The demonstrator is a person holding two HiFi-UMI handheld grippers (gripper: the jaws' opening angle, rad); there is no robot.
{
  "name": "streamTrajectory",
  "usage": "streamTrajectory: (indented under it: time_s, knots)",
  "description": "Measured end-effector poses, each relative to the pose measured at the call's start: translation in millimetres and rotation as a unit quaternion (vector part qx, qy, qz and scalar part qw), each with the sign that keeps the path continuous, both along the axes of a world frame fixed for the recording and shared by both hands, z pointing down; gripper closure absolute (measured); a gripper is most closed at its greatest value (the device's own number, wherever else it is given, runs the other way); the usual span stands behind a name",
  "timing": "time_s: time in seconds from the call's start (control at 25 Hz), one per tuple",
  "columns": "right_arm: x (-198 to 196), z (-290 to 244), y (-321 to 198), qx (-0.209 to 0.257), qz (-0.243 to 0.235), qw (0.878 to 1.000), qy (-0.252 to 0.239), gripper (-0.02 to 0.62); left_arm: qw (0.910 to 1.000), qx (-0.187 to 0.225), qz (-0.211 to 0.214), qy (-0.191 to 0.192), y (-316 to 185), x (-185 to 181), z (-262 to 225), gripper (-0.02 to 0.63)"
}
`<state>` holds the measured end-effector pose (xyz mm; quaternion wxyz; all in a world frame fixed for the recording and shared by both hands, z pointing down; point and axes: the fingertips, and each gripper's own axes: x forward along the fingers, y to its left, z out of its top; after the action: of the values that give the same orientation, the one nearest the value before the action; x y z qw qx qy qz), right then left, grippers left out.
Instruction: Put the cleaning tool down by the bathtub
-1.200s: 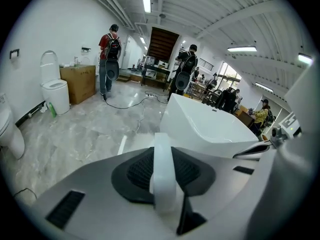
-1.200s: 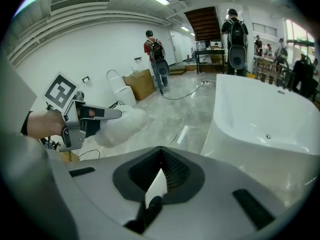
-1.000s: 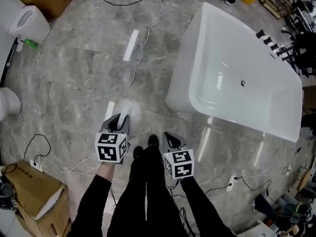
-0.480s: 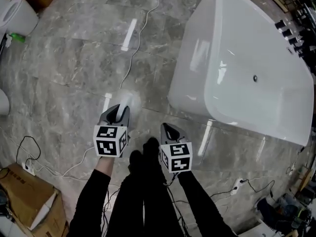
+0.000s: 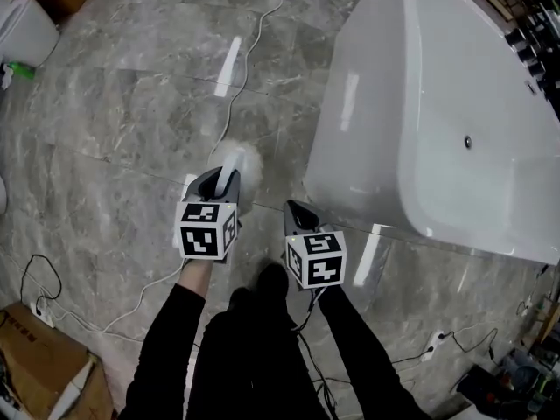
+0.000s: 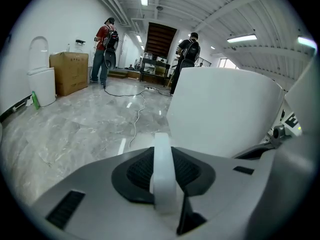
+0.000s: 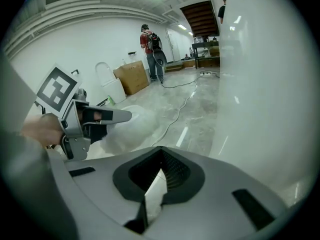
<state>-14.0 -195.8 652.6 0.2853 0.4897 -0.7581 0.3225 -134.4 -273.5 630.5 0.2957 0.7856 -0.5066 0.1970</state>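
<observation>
Two hand-held grippers point down over a grey, glossy, marble-patterned tiled floor, each carrying a cube with black-and-white square markers. The left hand-held gripper is clenched on the flat white plastic handle of the cleaning tool, which runs straight between its dark ribbed pads. The tool's white, fluffy, rounded head sticks out past the jaw tips, low over the floor; whether it touches the tiles I cannot tell. It sits near the near-left corner of the white, smooth, glossy bathtub, with a strip of bare floor between them. The right hand-held gripper hangs just right of the left one, close to the tub's outer wall, its jaws drawn together to a thin slit and grasping nothing.

The tub's rounded rim curves around a deep basin with a small metal drain at the bottom. An open brown cardboard box stands at the near left edge, and a white toilet with a small green bottle beside it stands at the far left.

A thin white cable snakes over the floor from the far side, passing just left of the fluffy head. Left and far of the tool the tiles lie open; on the right the tub wall closes the space.
</observation>
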Motion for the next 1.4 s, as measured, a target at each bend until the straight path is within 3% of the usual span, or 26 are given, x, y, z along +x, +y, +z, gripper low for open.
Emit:
streamTrajectory:
  time_s: [0.76, 1.4]
  knots:
    - [7.4, 124.4, -91.4, -0.005, 0.019, 0.999, -0.026, 0.595, 0.9999, 0.010, 0.000, -0.009, -77.9, 31.9, 134.5, 0.505]
    - [14.3, 184.6, -104.8, -0.031, 0.043, 0.998, -0.040, 0.595, 0.9987, -0.006, 0.004, -0.050, -104.7, 37.6, 219.0, 0.505]
